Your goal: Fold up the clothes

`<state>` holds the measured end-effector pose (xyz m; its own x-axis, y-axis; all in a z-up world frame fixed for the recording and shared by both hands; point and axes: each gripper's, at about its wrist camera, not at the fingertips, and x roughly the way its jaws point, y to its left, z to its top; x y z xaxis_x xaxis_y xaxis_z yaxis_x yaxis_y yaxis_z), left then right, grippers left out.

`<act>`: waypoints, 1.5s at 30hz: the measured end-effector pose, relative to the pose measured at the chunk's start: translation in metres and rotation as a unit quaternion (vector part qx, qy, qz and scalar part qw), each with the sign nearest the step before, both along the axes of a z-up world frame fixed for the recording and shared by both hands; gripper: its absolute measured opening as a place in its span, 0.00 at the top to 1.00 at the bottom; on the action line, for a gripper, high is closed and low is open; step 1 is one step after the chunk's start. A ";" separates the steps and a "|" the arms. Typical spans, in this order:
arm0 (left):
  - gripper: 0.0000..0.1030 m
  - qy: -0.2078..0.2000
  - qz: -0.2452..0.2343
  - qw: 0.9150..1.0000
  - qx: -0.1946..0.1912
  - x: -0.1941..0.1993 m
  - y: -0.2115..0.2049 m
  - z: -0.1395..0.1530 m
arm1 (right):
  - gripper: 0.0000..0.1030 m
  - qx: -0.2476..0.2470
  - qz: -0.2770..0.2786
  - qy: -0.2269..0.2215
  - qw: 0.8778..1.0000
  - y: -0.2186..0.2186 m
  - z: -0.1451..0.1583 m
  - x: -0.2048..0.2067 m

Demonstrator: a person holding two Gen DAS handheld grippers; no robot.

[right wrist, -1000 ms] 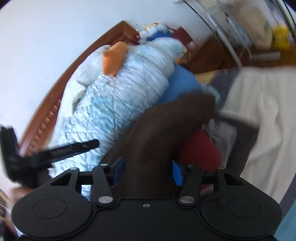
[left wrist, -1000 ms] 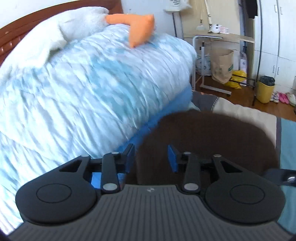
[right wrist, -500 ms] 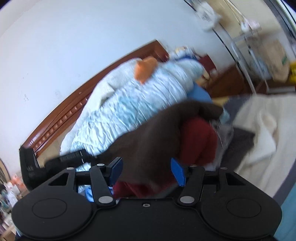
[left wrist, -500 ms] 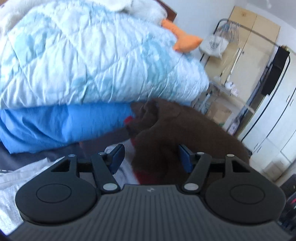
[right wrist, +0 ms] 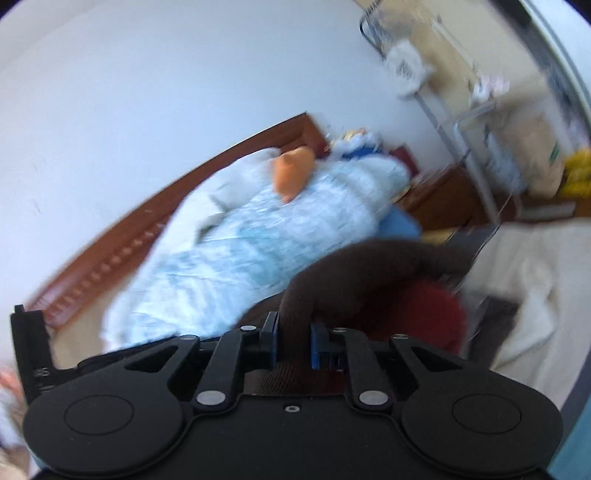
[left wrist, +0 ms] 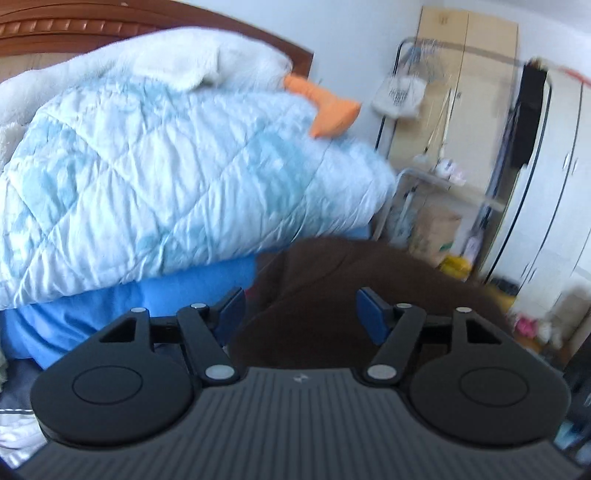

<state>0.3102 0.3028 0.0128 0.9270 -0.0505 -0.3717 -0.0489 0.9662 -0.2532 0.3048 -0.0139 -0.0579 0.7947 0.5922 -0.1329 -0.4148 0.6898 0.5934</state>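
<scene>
quilt [left wrist: 177,177] piled on the bed, headboard [left wrist: 55,33] behind it. plush toy [left wrist: 325,110] on top of quilt at its far end. garment [left wrist: 369,295] lies in front of quilt, btwn left gripper [left wrist: 300,308] fingers; a fold of it sits in right gripper [right wrist: 293,341]. metal rack [left wrist: 436,177] & wardrobe [left wrist: 554,184] to the right, w/ a tote bag [left wrist: 399,96] hanging on rack.

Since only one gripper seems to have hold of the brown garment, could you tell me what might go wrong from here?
The right gripper pinches only a narrow bunch of the brown garment, so it may slip out. The left gripper is open, so the cloth hangs unsupported there. The red garment touching it might drag along.
</scene>
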 end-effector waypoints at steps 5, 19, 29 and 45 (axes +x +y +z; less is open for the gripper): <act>0.32 0.122 0.018 0.992 0.011 0.029 -0.007 -0.025 | 0.78 -0.062 -0.024 0.038 0.997 0.013 -0.022 0.007; 0.12 0.119 -0.047 0.987 0.094 -0.101 -0.119 0.013 | 0.37 -0.207 -0.103 0.033 0.972 -0.034 0.027 -0.082; 0.08 0.124 -0.113 0.980 0.107 -0.189 -0.212 0.013 | 0.33 -0.223 -0.115 0.029 0.968 -0.111 0.055 -0.162; 0.08 0.132 -0.122 0.970 0.163 -0.245 -0.297 0.000 | 0.33 -0.259 -0.186 0.052 0.947 -0.165 0.043 -0.239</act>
<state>0.0648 0.0058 0.0129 0.7731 -0.0968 -0.6269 0.1695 0.9839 0.0572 0.0656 -0.1793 -0.0146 0.9018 0.1089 -0.4181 -0.0446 0.9860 0.1607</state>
